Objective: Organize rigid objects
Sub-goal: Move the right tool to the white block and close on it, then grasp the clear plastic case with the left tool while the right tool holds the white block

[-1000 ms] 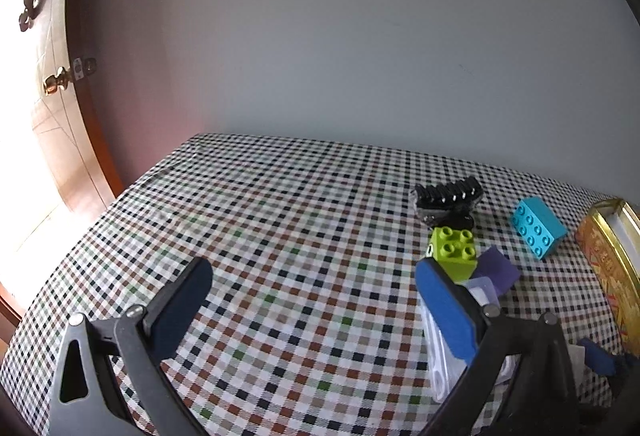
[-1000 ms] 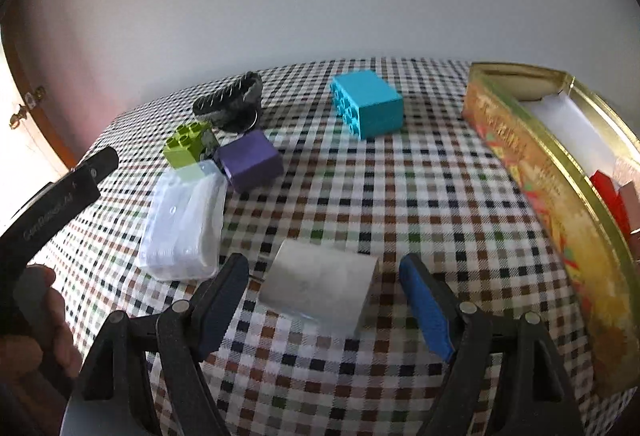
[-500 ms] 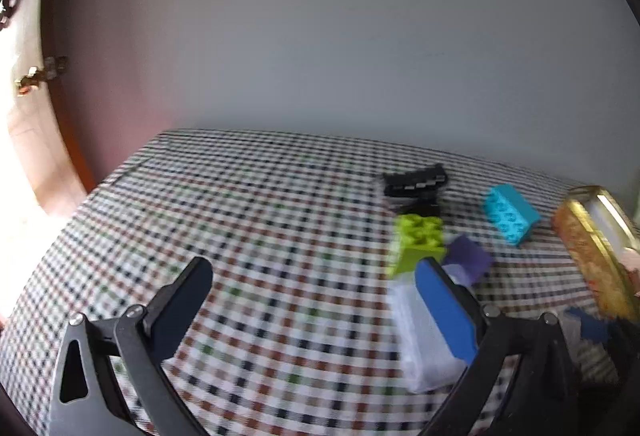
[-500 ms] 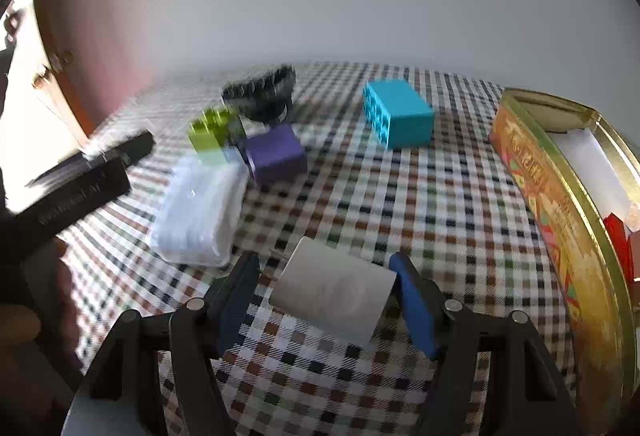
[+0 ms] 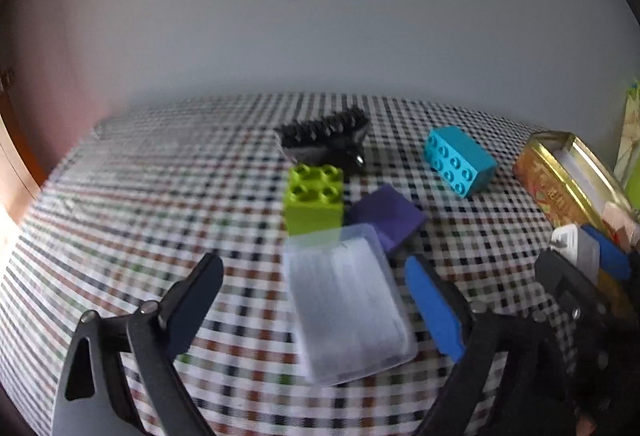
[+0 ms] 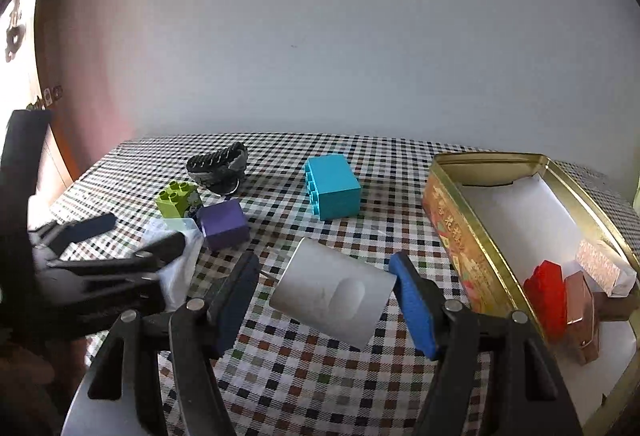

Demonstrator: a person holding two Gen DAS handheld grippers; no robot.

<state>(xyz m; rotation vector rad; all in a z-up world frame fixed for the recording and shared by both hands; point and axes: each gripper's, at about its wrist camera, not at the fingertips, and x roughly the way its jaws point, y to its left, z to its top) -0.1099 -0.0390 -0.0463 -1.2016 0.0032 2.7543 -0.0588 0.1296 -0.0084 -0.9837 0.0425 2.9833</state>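
Note:
In the left wrist view a clear plastic box (image 5: 348, 308) lies on the checked cloth between the fingers of my left gripper (image 5: 312, 268). Its jaws are closing, and neither pad touches the box. My right gripper (image 6: 322, 274) is shut on a white box (image 6: 332, 296), which it holds tilted just above the cloth beside the open gold tin (image 6: 452, 220). Behind the clear box are a green brick (image 5: 314, 196), a purple block (image 5: 386, 216), a turquoise brick (image 5: 458, 160) and a black toothed clip (image 5: 324, 140).
The tin stands at the right edge and holds a red block (image 6: 546, 292) and a copper piece (image 6: 580, 308) on a white liner. A pale wall rises close behind the table. A wooden door (image 6: 52, 156) is at the far left. A hand (image 6: 24, 372) shows at lower left.
My left gripper swung right and down, so the clear box now lies between its fingers, and its jaws narrowed a little. My right gripper shut on the white box and raised it slightly.

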